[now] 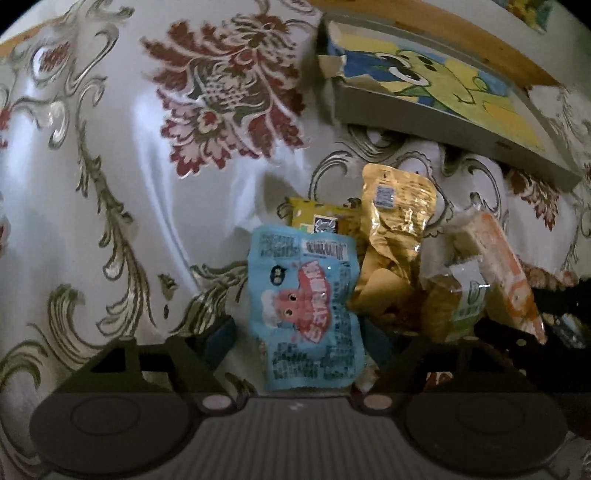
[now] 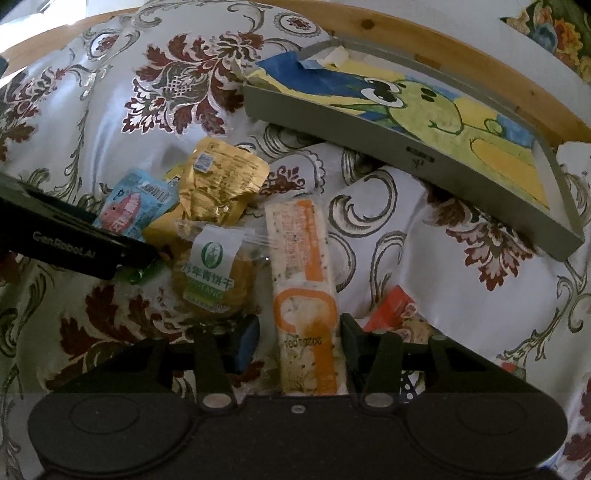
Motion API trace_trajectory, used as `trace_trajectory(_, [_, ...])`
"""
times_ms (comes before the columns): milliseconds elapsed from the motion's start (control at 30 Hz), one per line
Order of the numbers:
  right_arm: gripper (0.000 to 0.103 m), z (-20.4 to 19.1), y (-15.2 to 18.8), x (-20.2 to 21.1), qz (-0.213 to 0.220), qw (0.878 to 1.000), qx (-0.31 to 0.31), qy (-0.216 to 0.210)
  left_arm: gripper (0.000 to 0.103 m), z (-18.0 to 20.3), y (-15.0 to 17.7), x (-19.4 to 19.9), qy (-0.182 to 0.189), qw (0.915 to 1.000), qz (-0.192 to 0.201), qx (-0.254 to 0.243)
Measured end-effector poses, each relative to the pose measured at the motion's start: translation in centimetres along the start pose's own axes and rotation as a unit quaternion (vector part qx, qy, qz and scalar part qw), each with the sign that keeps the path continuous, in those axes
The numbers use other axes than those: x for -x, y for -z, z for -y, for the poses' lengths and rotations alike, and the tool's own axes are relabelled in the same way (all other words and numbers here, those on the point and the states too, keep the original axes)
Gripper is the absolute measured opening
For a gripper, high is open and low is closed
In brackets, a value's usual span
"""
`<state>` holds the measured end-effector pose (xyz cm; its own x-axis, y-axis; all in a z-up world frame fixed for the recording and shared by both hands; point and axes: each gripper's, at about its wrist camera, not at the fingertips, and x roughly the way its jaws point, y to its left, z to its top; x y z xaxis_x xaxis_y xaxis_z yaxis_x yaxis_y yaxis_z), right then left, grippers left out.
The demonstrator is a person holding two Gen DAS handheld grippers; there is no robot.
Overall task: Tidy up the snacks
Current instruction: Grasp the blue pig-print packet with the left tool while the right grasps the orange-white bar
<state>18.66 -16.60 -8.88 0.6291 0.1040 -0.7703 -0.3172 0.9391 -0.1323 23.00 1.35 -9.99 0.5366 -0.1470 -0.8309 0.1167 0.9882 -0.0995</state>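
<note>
My left gripper is open, its fingers on either side of a blue snack packet with a pink cartoon, and a gap shows at the left pad. My right gripper is open around a long orange-and-white bar lying on the floral cloth. The right finger is close against the bar and the left one stands slightly off it. In the right wrist view the left gripper's black body reaches in from the left over the blue packet. A grey tray with a frog drawing lies beyond.
A gold pouch, a round biscuit pack with a green label and a red packet lie around the bar. A yellow packet sits behind the blue one. The table's wooden edge runs behind the tray.
</note>
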Motion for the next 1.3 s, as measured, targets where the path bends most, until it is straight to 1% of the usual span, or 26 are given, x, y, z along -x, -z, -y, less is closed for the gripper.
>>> trace_trajectory(67, [0.046,0.0,0.0,0.0,-0.001,1.0,-0.003,0.001,0.064,-0.1,0.1,0.1,0.008,0.9999,-0.002,0.009])
trace_trajectory(133, [0.037,-0.1,-0.1,0.0,-0.002,1.0,0.0,0.011,0.063,0.1,0.3,0.3,0.012,0.9998,-0.002,0.012])
trace_trajectory(333, [0.035,-0.4,0.0,0.3,-0.002,1.0,0.01,0.024,0.059,0.5,0.6,1.0,0.011,0.999,-0.02,0.038])
trace_trajectory(467, [0.035,-0.6,0.1,0.6,-0.001,1.0,0.008,0.016,0.057,1.2,1.4,2.1,0.02,0.9987,-0.027,0.04])
trace_trajectory(633, [0.035,-1.2,0.2,0.8,-0.001,1.0,0.011,0.004,0.057,2.1,1.7,2.4,0.026,0.9988,-0.026,0.031])
trace_trajectory(667, [0.036,-1.3,0.3,0.6,-0.002,1.0,0.013,0.006,0.057,2.2,1.7,2.4,0.027,0.9988,-0.027,0.029])
trace_trajectory(733, [0.043,-1.2,0.4,0.0,-0.011,1.0,0.015,0.009,0.057,2.2,1.7,2.4,0.032,0.9986,-0.025,0.034])
trace_trajectory(767, [0.043,-1.1,0.5,-0.4,-0.023,1.0,0.013,0.008,0.057,2.2,1.7,2.5,0.033,0.9985,-0.024,0.036])
trace_trajectory(800, [0.043,-1.0,0.6,-0.8,-0.033,0.999,0.005,0.005,0.057,2.2,1.7,2.6,0.035,0.9983,-0.023,0.04])
trace_trajectory(867, [0.039,-0.9,0.6,-0.7,-0.035,0.999,-0.006,0.001,0.056,2.1,1.8,2.9,0.04,0.9975,-0.023,0.053])
trace_trajectory(900, [0.036,-0.9,0.5,-0.5,-0.035,0.999,-0.007,0.001,0.056,1.9,1.9,3.1,0.046,0.9964,-0.026,0.066])
trace_trajectory(1000, [0.035,-1.3,0.4,0.5,-0.024,1.0,-0.002,0.007,0.052,1.5,2.3,3.7,0.063,0.9923,-0.035,0.101])
trace_trajectory(1033, [0.035,-1.5,0.5,0.8,-0.018,1.0,0.004,0.01,0.044,1.4,2.5,3.8,0.065,0.9912,-0.037,0.109])
trace_trajectory(1067, [0.034,-1.8,0.6,1.2,-0.013,1.0,0.012,0.015,0.021,1.2,2.8,3.9,0.068,0.9899,-0.042,0.117])
trace_trajectory(1100, [0.034,-2.3,0.8,1.7,-0.007,0.999,0.024,0.02,0.017,1.1,3.0,3.9,0.069,0.9891,-0.047,0.122])
trace_trajectory(1167, [0.034,-3.0,1.1,2.5,0.005,0.998,0.049,0.029,0.017,1.0,3.3,3.4,0.086,0.985,-0.071,0.132])
trace_trajectory(1200, [0.034,-3.2,1.2,2.8,0.009,0.998,0.059,0.032,0.017,0.9,3.5,3.0,0.087,0.9835,-0.081,0.137])
trace_trajectory(1300, [0.034,-3.6,1.3,3.2,0.012,0.997,0.068,0.032,0.017,0.7,3.8,2.7,0.086,0.9825,-0.077,0.146])
